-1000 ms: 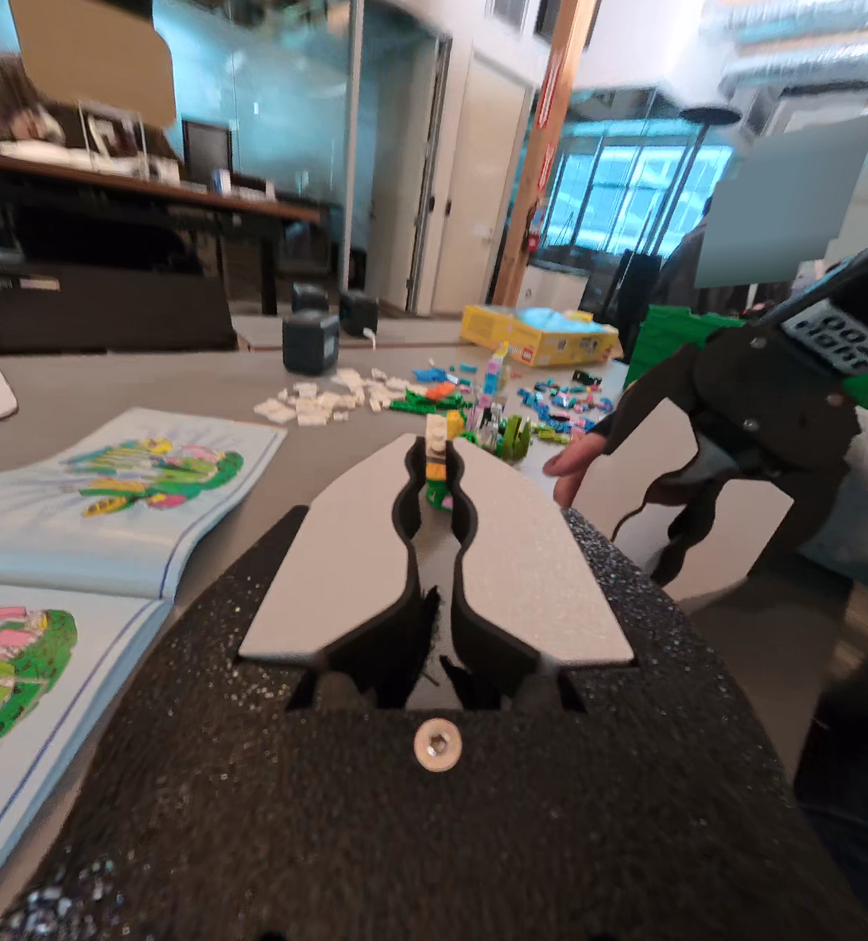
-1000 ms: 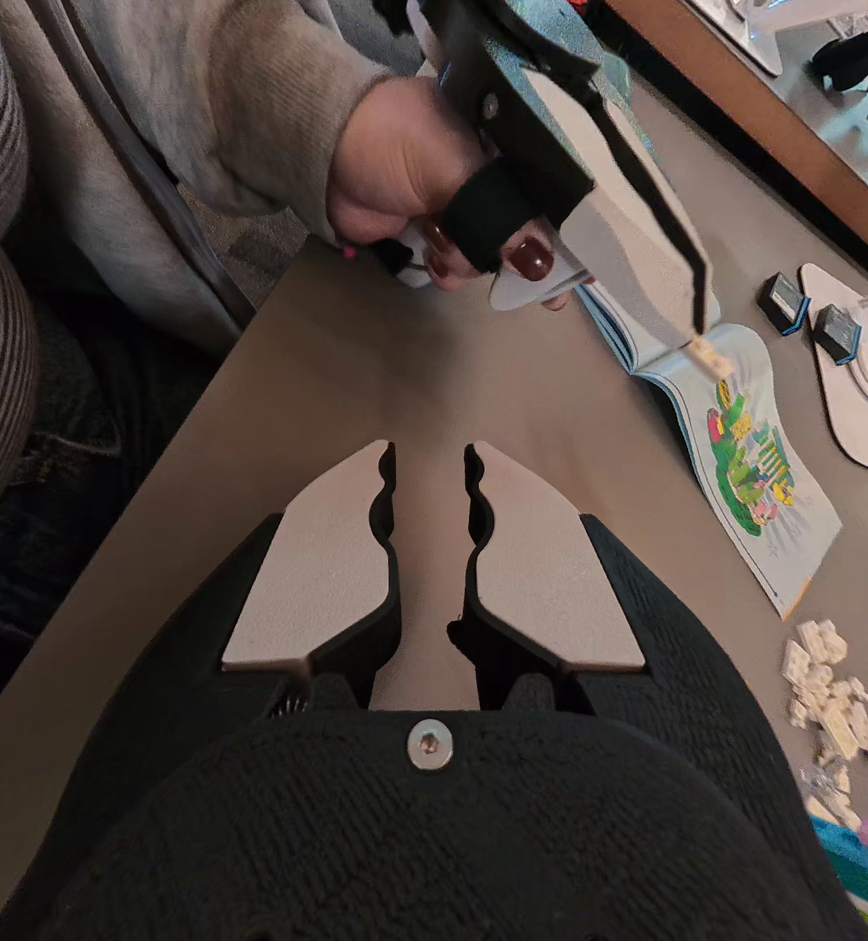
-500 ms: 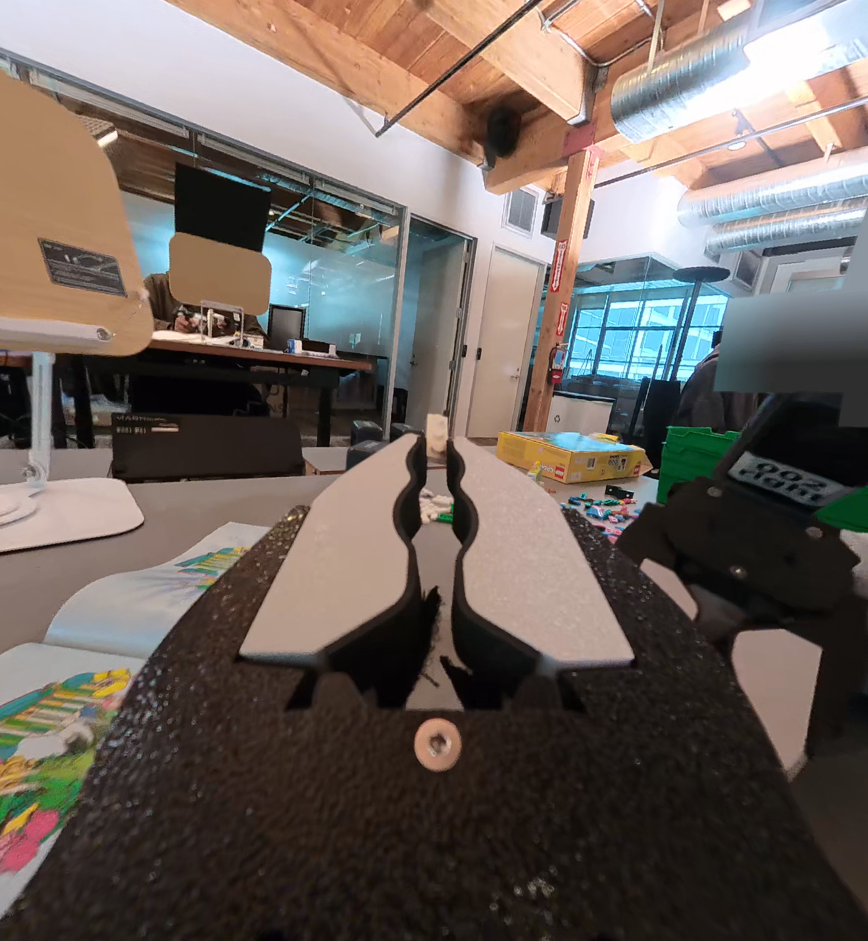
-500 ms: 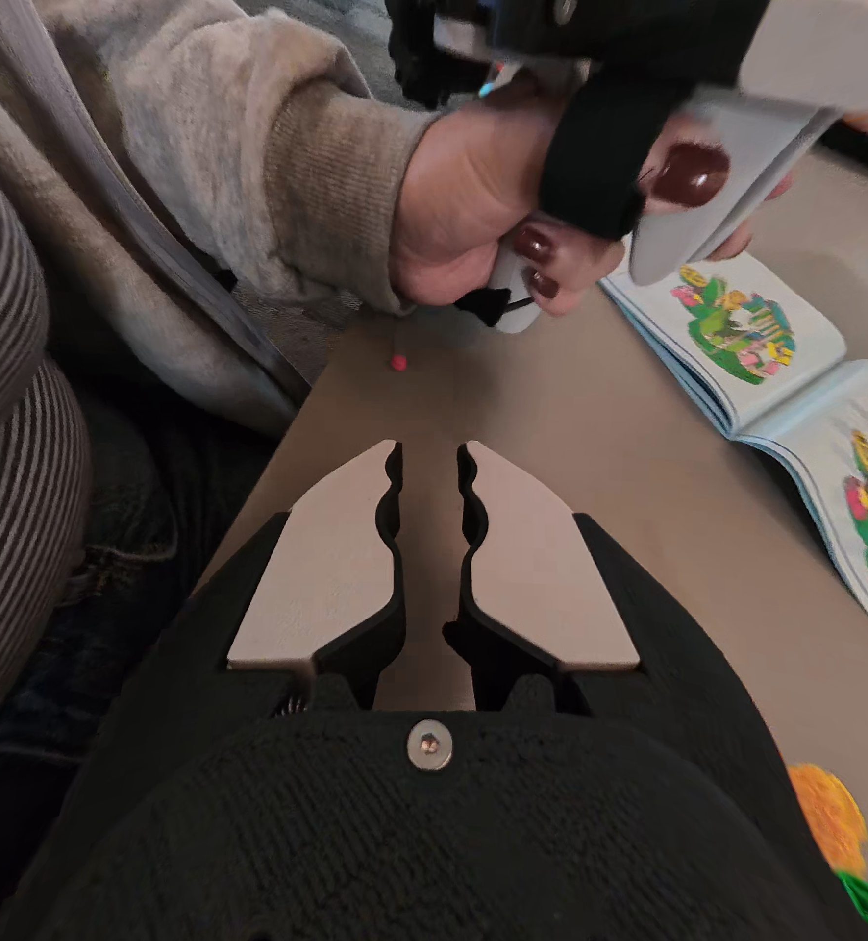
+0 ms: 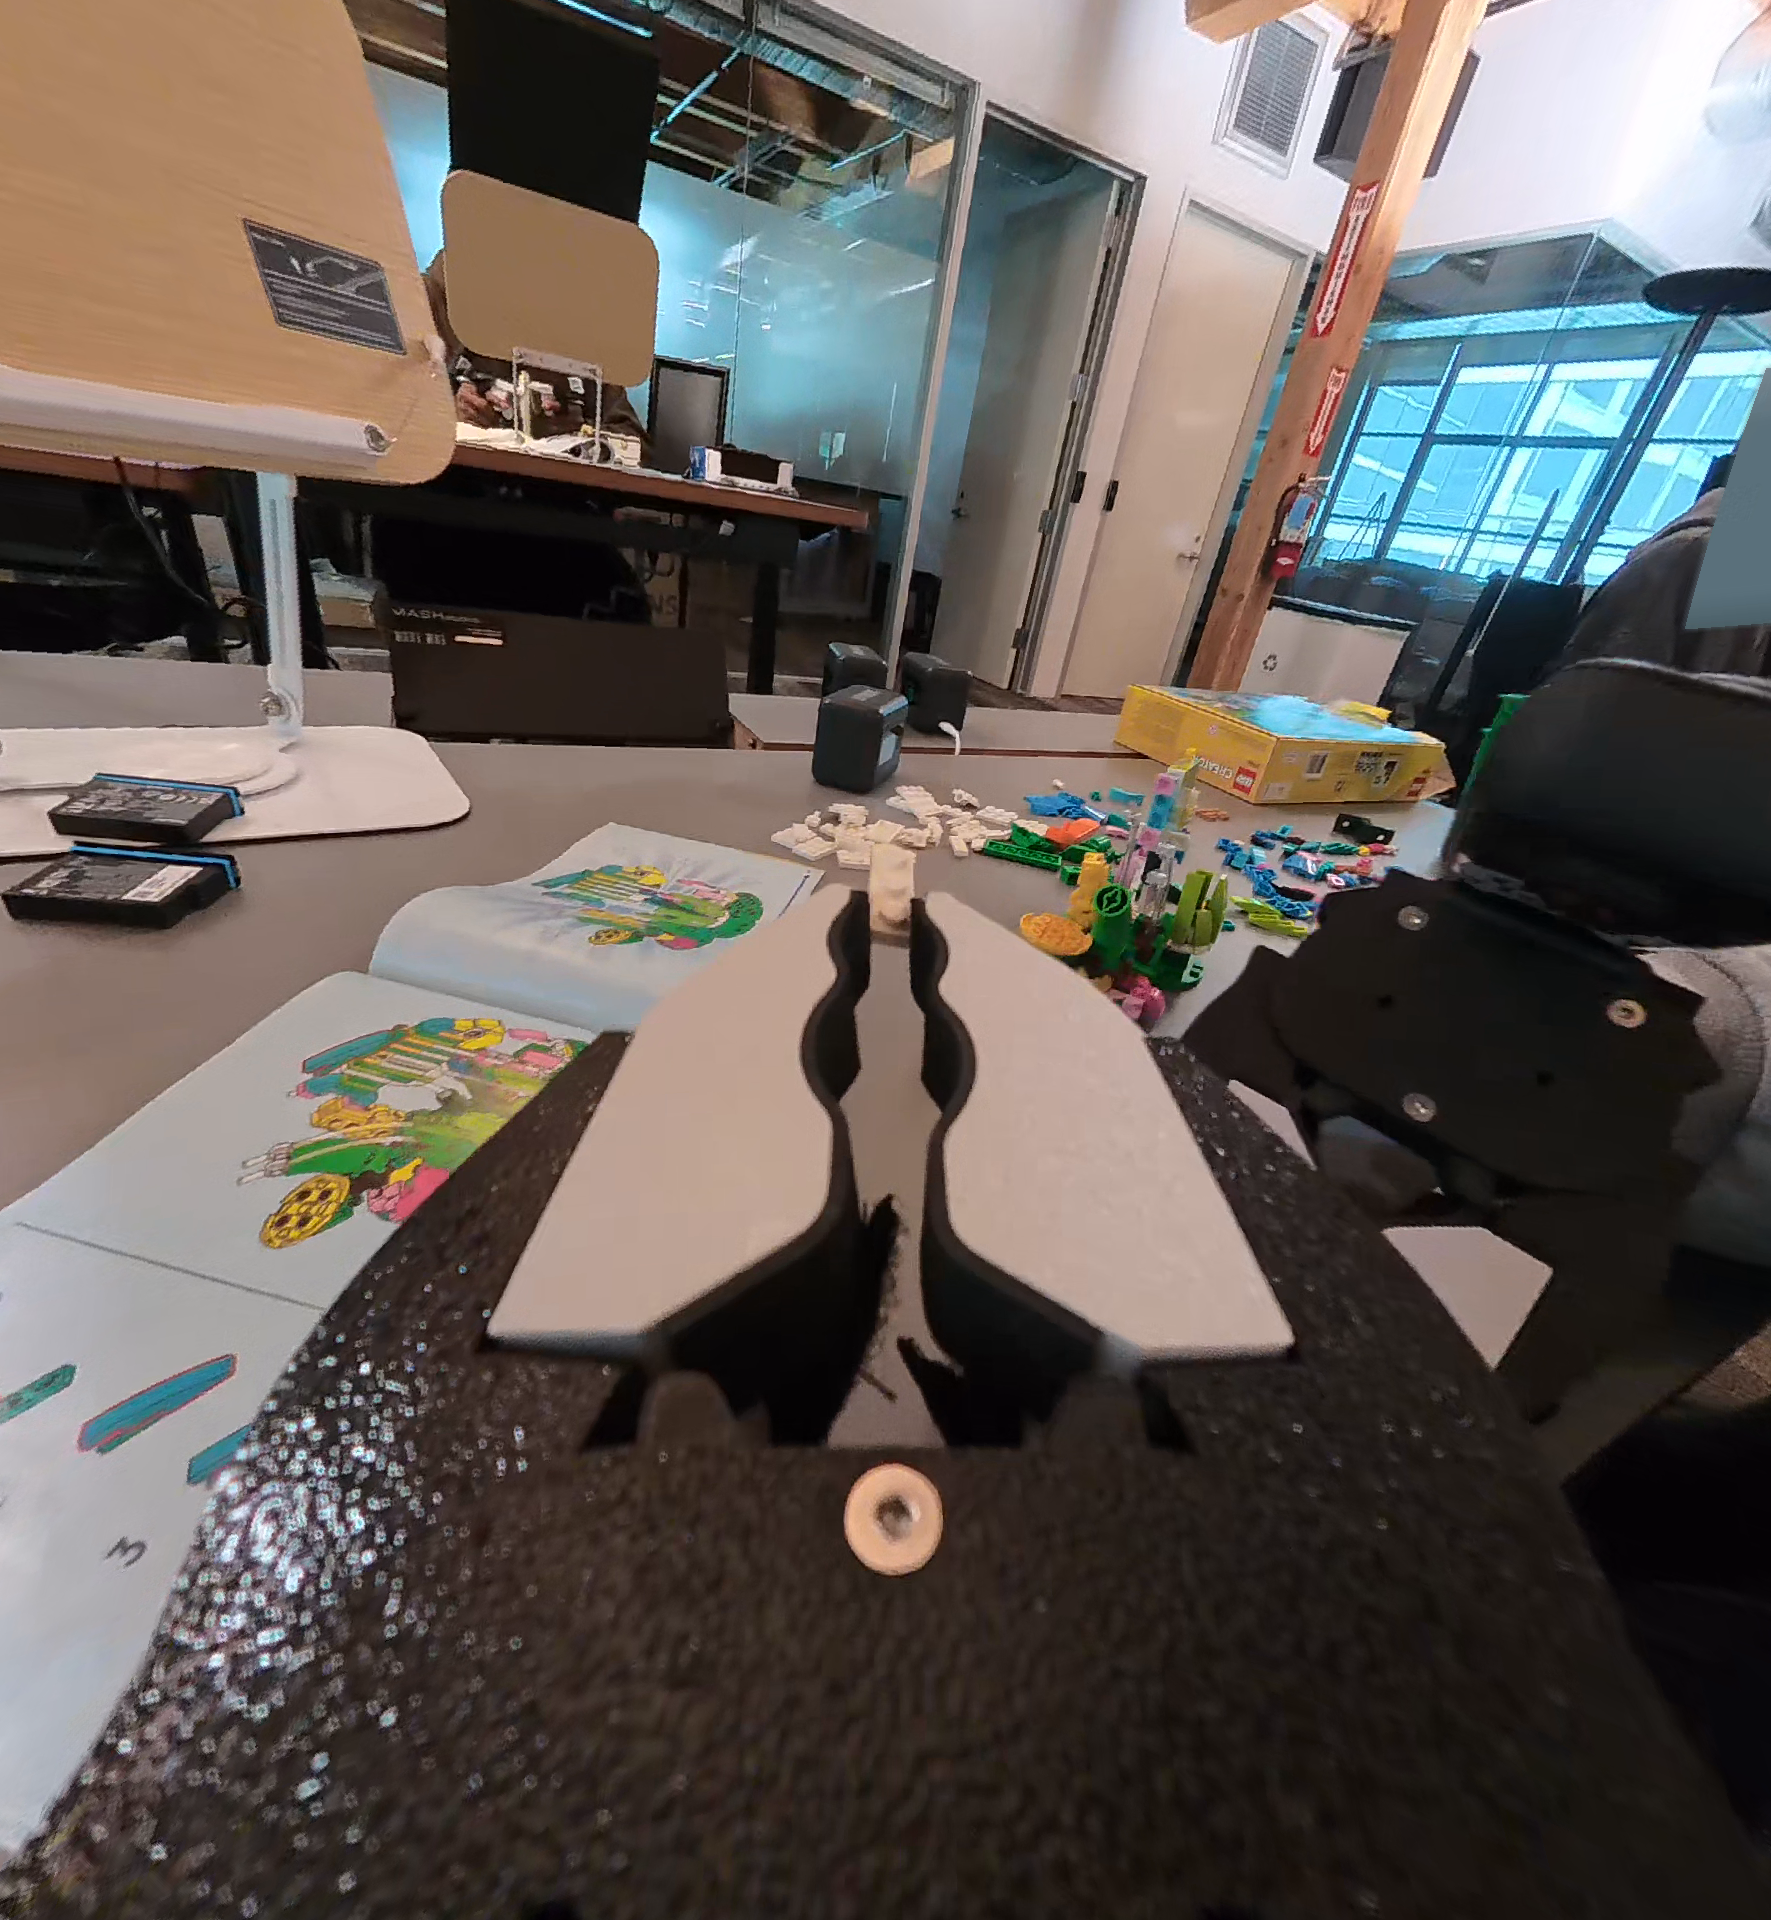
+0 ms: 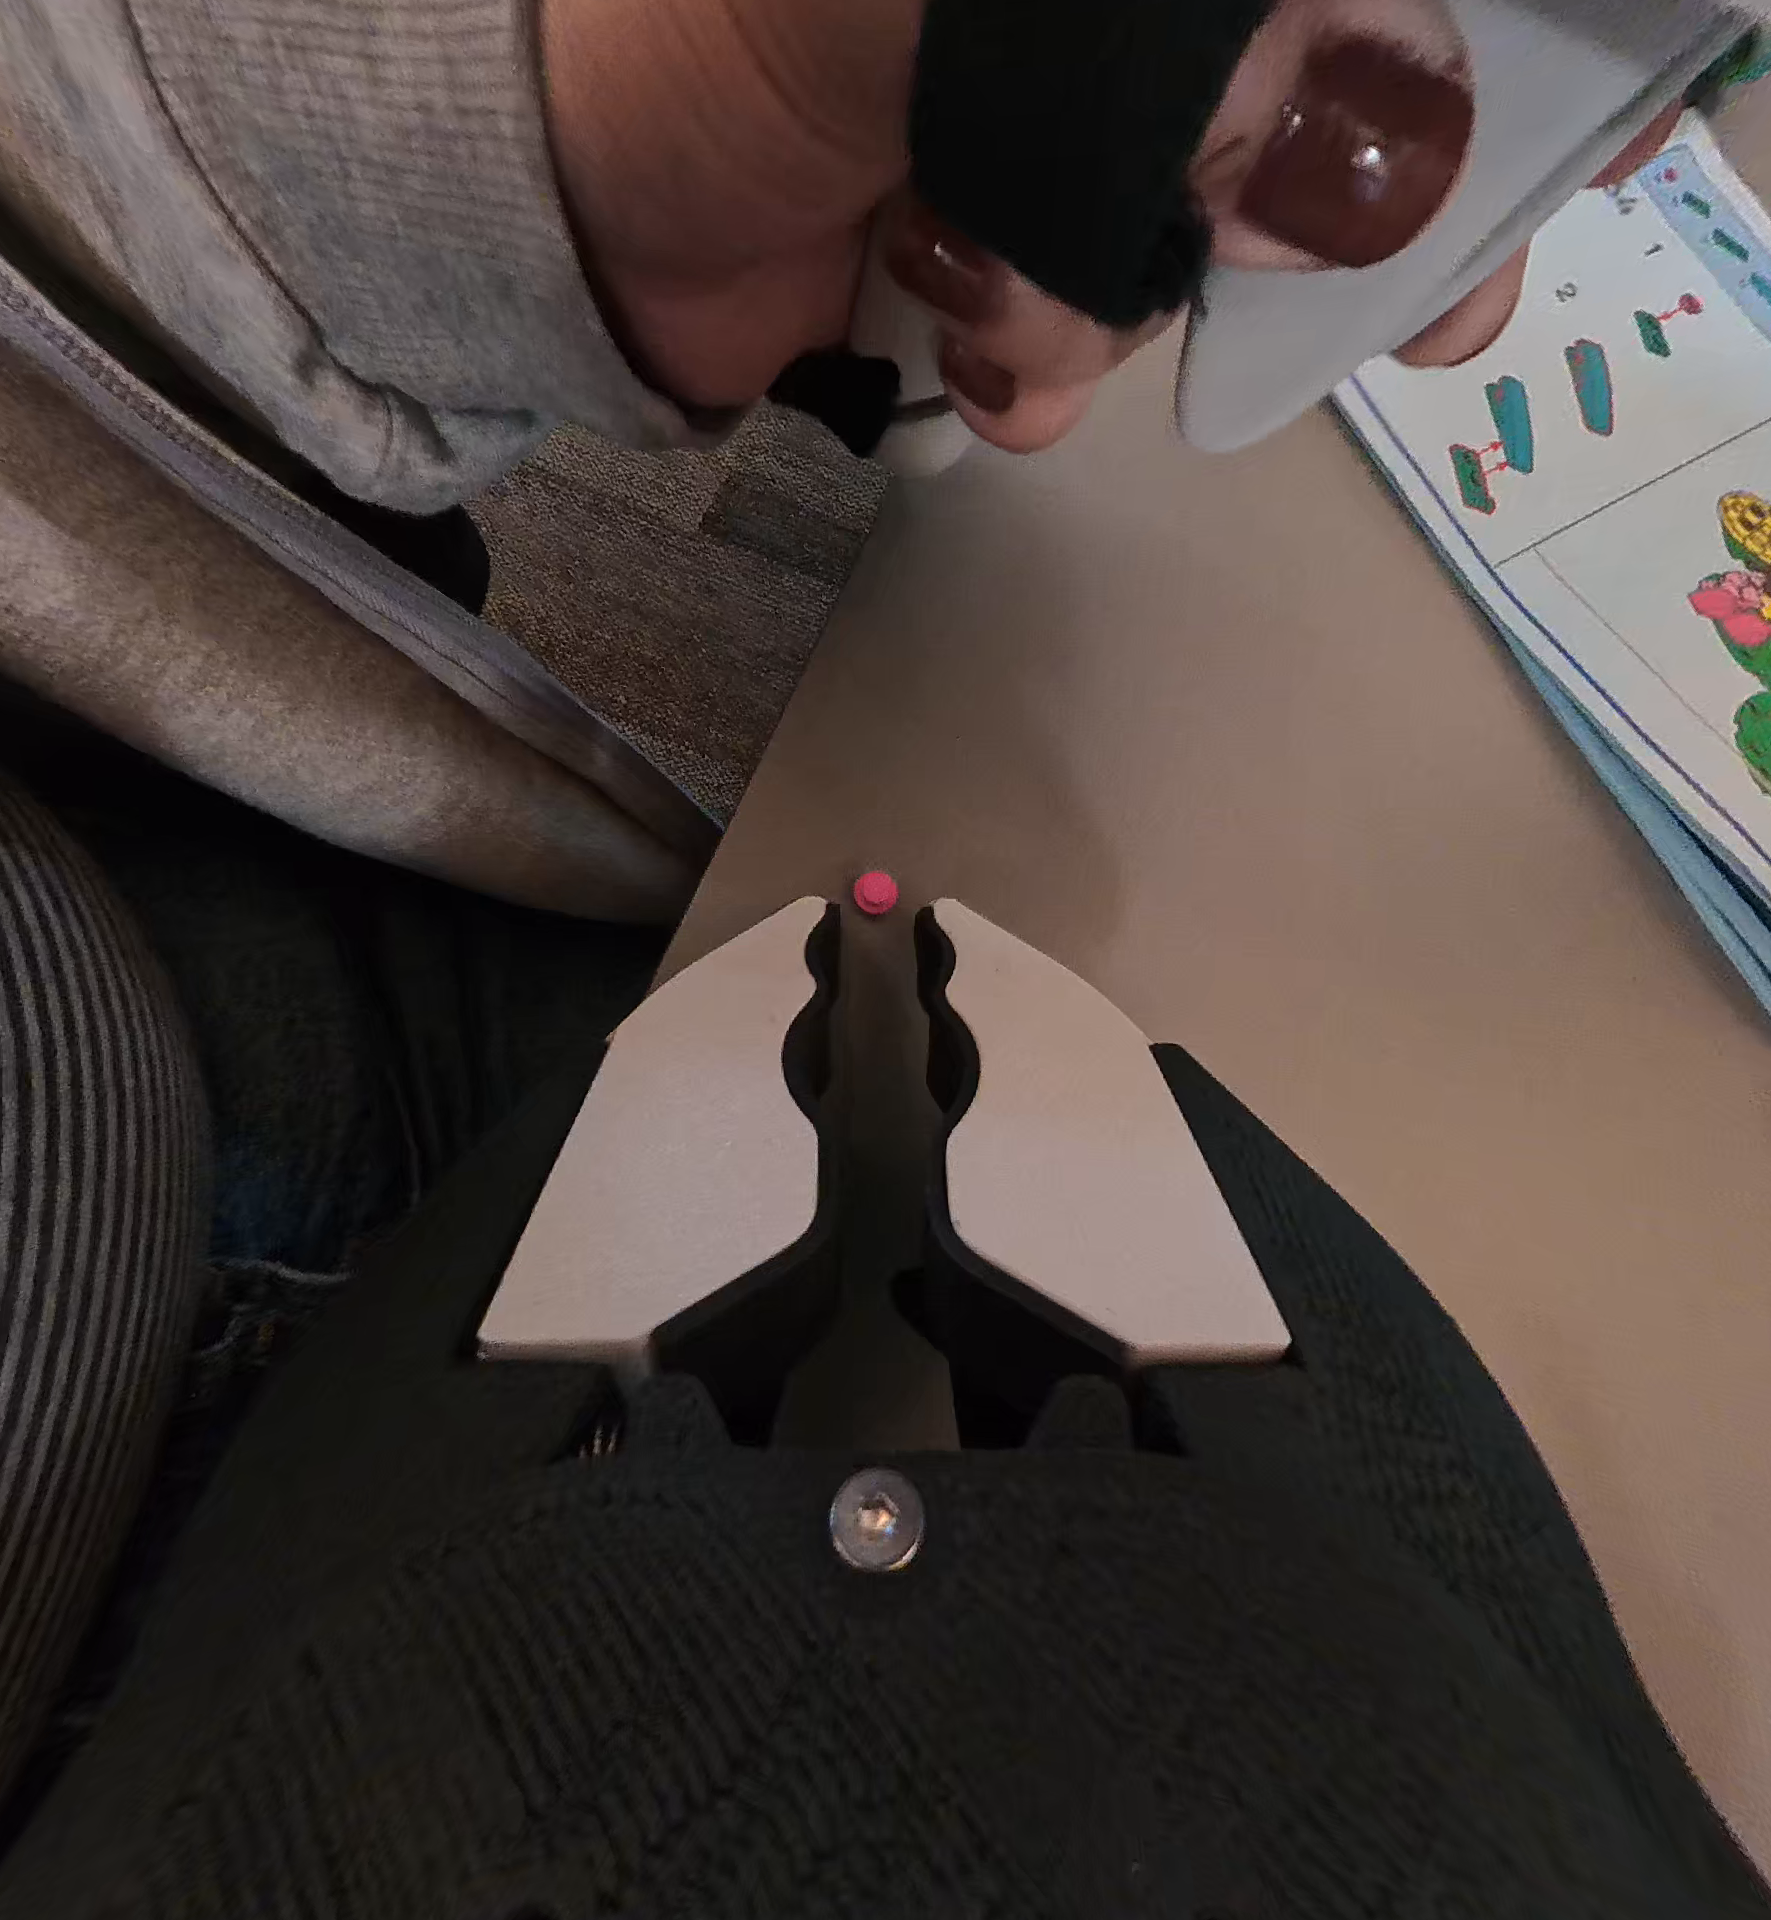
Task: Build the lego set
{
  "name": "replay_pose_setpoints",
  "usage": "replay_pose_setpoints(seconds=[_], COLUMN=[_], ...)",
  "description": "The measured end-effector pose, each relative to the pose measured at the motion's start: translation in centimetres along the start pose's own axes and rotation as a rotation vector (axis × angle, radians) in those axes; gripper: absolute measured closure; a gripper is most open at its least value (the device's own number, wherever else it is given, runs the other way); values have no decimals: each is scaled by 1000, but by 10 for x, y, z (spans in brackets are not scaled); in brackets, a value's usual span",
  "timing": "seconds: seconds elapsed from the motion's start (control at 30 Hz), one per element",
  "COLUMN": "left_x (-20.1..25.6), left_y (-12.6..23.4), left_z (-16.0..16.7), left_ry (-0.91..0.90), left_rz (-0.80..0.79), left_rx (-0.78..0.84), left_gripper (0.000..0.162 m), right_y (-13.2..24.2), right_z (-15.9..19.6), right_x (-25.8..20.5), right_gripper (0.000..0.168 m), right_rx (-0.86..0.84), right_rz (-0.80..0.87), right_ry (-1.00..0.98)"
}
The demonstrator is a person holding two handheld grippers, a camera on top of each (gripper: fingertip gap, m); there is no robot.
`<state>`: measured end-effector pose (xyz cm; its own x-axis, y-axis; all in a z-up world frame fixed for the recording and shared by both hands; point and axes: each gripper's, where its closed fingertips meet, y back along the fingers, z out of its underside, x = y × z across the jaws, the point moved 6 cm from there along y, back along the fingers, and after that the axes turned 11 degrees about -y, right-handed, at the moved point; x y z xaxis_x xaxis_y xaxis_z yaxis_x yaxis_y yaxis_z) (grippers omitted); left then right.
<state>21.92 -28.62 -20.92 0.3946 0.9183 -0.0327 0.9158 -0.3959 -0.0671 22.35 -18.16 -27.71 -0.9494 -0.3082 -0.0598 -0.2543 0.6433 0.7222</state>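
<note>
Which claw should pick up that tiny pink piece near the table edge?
Right. The right claw is open, empty and lined up just short of the pink piece. The left claw is shut on a small white piece, so it is likely busy.

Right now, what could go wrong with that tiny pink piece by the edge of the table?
1. The tiny pink piece lies near the table edge, just ahead of the open right gripper; a nudge might roll it off.
2. It is very small, so the fingers may pinch past it.
3. The left gripper grips its white piece only at the tips; it might slip.

Black tool — grey pads, silver screw
</note>
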Motion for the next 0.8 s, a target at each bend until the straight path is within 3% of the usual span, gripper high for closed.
replay_pose_setpoints(seconds=[0.03, 0.27, 0.4, 0.67, 0.8], left_x=[-1, -5, 1, 50, 68], left_y=[1, 1, -6, -24, -29], left_z=[1, 8, 22, 48, 53], left_ry=[1, 25, -7, -136, -194], left_rz=[-1, 21, 74, 410, 517], left_rx=[-5, -46, -202, -455, -526], left_gripper=[155, 155, 155, 155, 155], right_y=[-1, -4, 8, 84, 83], right_z=[-1, -4, 0, 17, 36], right_x=[0, 2, 8, 31, 34], right_gripper=[156, 162, 162, 163, 163], right_rx=[-3, 0, 76, 421, 337], right_rz=[-2, 0, 63, 191, 141], right_ry=[-2, -3, 10, -45, -11])
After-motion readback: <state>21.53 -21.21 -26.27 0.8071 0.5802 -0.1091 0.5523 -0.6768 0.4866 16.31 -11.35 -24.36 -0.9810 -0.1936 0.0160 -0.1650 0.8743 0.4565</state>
